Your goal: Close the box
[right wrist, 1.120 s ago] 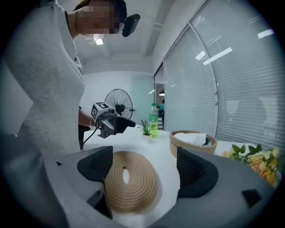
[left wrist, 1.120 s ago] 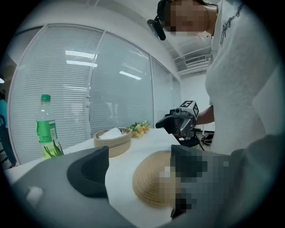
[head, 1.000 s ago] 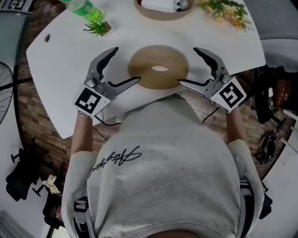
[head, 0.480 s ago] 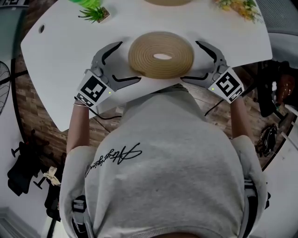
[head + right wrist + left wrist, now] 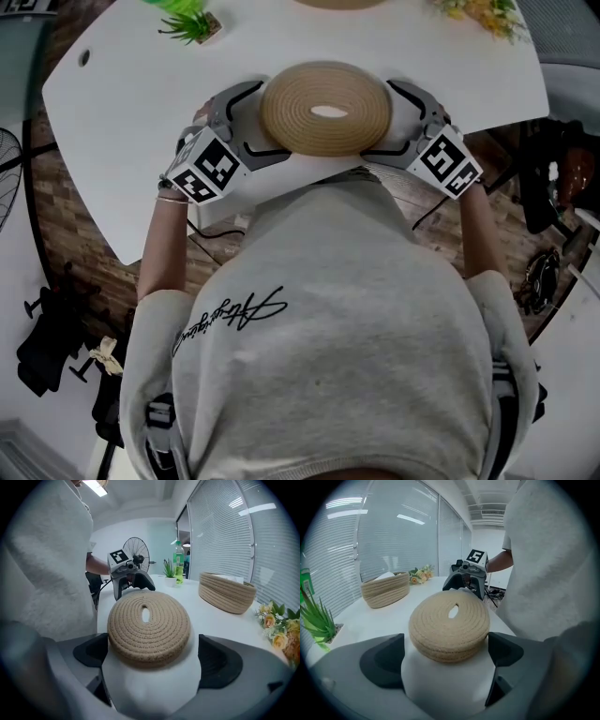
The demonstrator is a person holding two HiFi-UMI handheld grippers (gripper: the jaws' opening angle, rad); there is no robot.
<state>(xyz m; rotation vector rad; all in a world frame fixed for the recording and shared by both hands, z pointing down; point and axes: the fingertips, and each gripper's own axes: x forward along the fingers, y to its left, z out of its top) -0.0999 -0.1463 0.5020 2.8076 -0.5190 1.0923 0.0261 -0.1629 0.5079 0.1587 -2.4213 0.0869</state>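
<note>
The fingers of your left gripper stand released, just spread wide, straddling the woven lid without pressing it. Your right gripper has likewise just spread around the opposite side. The lid lies flat near the worktop's front edge, well apart from the woven box.

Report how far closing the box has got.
Done: nothing yet; the woven lid lies on the table, apart from the open woven basket. In hand: left tongs and right tongs, jaws just opened wide, bracket the lid's sides without pressing it. Left: grip, lift, set it on the basket.
</note>
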